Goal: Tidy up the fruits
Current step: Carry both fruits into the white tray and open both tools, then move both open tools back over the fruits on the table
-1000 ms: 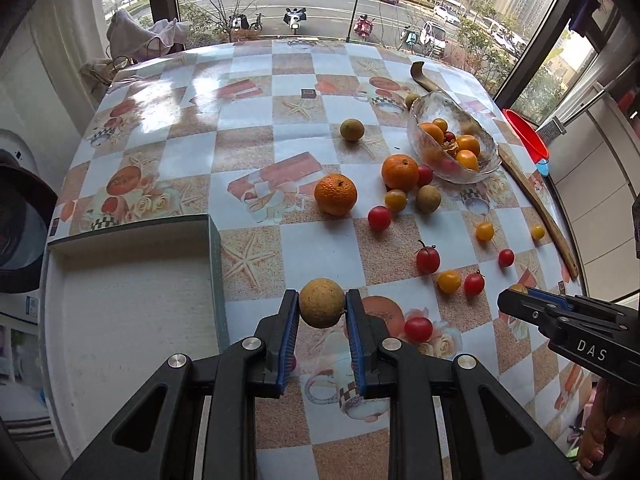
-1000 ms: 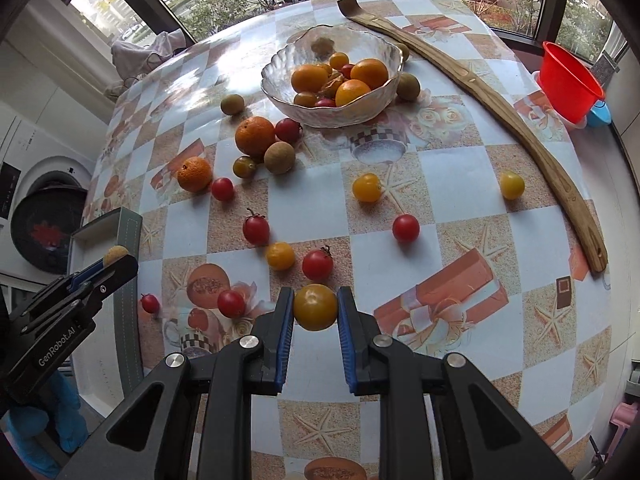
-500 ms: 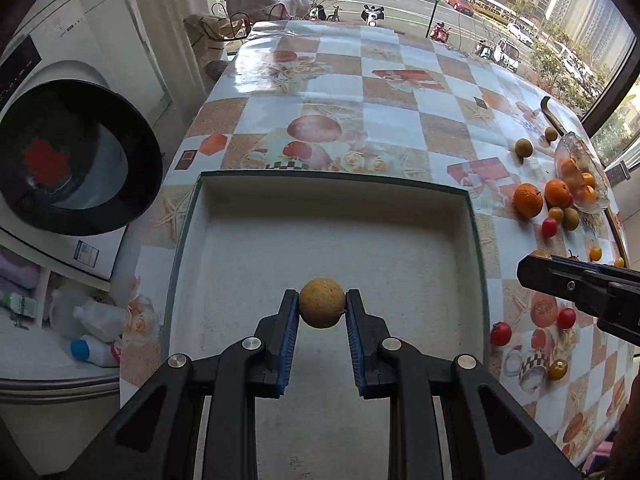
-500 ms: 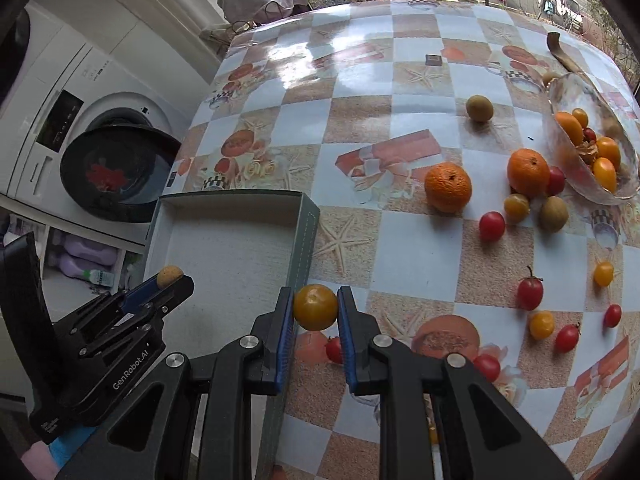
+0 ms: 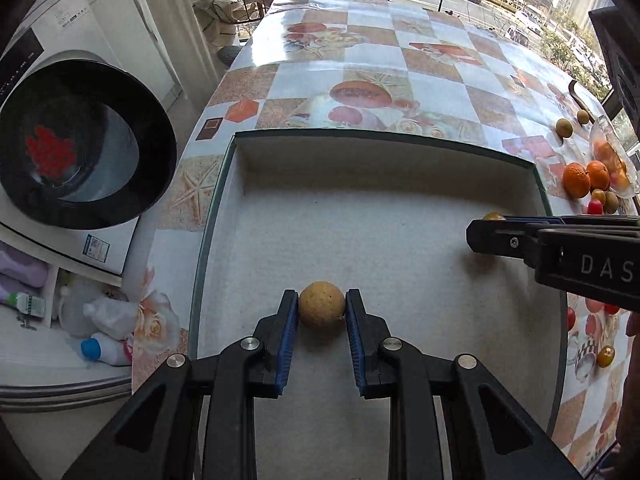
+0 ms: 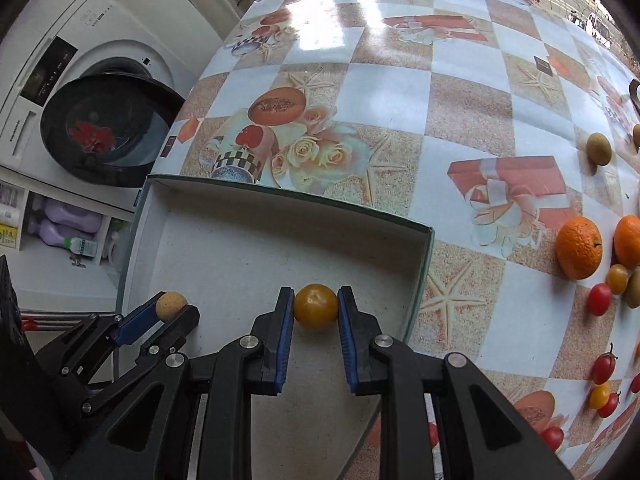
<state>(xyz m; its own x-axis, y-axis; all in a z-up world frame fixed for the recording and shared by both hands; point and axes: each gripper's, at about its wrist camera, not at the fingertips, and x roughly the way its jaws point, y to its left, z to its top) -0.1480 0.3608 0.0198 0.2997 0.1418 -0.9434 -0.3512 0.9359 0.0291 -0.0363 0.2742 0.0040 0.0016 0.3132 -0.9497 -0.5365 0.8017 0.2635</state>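
Now both tongs hang over the tray [image 5: 376,236], a shallow rectangular box with a pale, grainy floor and a dark green rim, its long axis running across the left wrist view. The left tongs [image 5: 322,312] pinch a round tan fruit [image 5: 322,310] with a speckled, rough skin; being a ball, it shows no long axis and no clear pointing end. The right tongs [image 6: 316,307] pinch a smooth yellow tomato [image 6: 315,306], its small stem dimple turned up toward the camera. In the left wrist view the right tongs enter from the right side, with the tomato just peeking above their tips near the tray's right wall. In the right wrist view the left tongs [image 6: 173,309] sit lower left, over the tray's left part. The tray rests on the bench [image 6: 400,92], which wears a glossy checked cloth printed with starfish, roses, melons and gift boxes. Further right on the cloth lie two oranges [image 6: 579,247] side by side, a red tomato [image 6: 599,299] just below them, a brown-green fruit [image 6: 599,148] well apart, and more small red and yellow tomatoes near the edge. A glass bowl [image 5: 608,160] with orange fruit stands at the far right. Left of the bench is a white washer [image 6: 60,92] with a dark round door, bottles shelved beneath it. Through the window beyond, a street with parked cars shows.
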